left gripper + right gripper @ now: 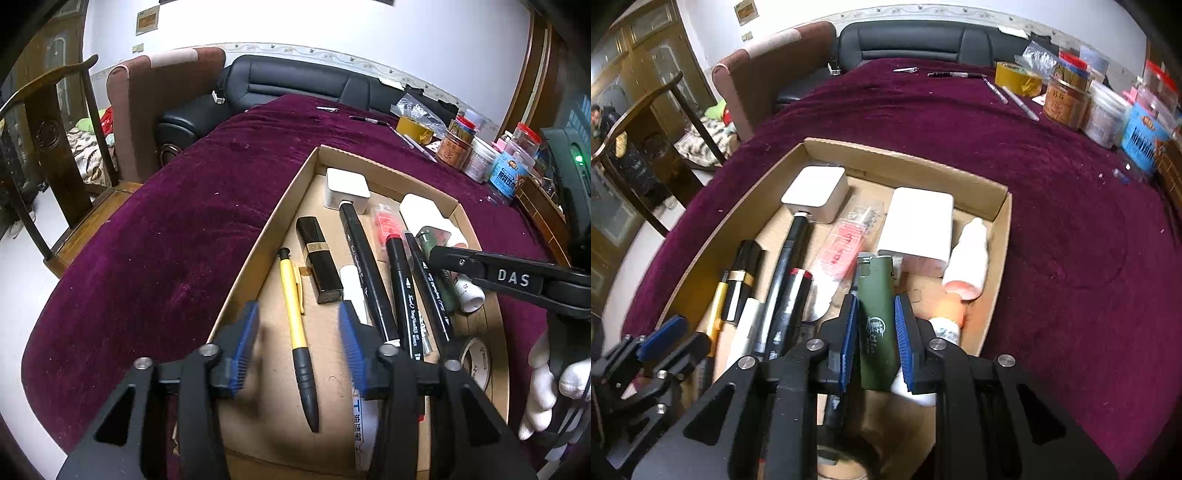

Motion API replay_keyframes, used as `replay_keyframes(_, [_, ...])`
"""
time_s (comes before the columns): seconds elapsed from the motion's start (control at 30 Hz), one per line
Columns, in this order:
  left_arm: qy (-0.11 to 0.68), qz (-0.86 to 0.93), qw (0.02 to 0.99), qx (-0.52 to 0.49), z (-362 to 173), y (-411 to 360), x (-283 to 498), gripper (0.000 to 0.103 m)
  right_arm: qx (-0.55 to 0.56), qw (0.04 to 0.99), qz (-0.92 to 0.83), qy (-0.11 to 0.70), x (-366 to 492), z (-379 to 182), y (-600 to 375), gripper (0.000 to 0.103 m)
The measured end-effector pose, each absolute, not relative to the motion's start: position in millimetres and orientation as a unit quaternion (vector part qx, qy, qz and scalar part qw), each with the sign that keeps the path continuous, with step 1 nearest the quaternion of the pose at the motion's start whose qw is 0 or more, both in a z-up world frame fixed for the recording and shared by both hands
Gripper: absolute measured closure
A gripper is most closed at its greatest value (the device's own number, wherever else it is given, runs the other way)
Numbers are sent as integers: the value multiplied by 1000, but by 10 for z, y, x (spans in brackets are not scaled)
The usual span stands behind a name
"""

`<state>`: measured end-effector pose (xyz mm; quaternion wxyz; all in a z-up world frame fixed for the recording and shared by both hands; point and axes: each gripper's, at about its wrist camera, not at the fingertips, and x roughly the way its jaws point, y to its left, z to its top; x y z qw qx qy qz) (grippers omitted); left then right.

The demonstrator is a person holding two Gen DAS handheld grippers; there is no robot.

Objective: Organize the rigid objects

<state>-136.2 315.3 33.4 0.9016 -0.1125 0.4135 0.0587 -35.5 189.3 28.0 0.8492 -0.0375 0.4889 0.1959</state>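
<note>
Cardboard box (291, 192) holds perhaps three black markers (365, 273), one yellow pen (293, 325).

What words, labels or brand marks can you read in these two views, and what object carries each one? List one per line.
"DAS": on the right gripper, its finger.
Script lettering on the black markers: too small to read.
Print on the tape roll: blurred.
Round emblem on the green lighter, gripped: unreadable.
Labels on the jars beyond the cardboard box: unreadable.
</note>
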Motion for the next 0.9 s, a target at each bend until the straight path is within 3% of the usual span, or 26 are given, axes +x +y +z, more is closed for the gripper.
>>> replay_keyframes(0.23, [405, 70, 907, -95, 469, 3063, -1460, 53, -7, 869, 213, 446, -568, 537, 1728, 74])
replay_keyframes(0.37, [397, 74, 911, -81, 564, 2949, -1535, 51, 3, 885, 204, 418, -745, 664, 1548, 59])
replay_keyframes(0.9, [353, 72, 933, 12, 946, 2146, -1918, 40, 16, 927, 157, 341, -1466, 785, 749, 51])
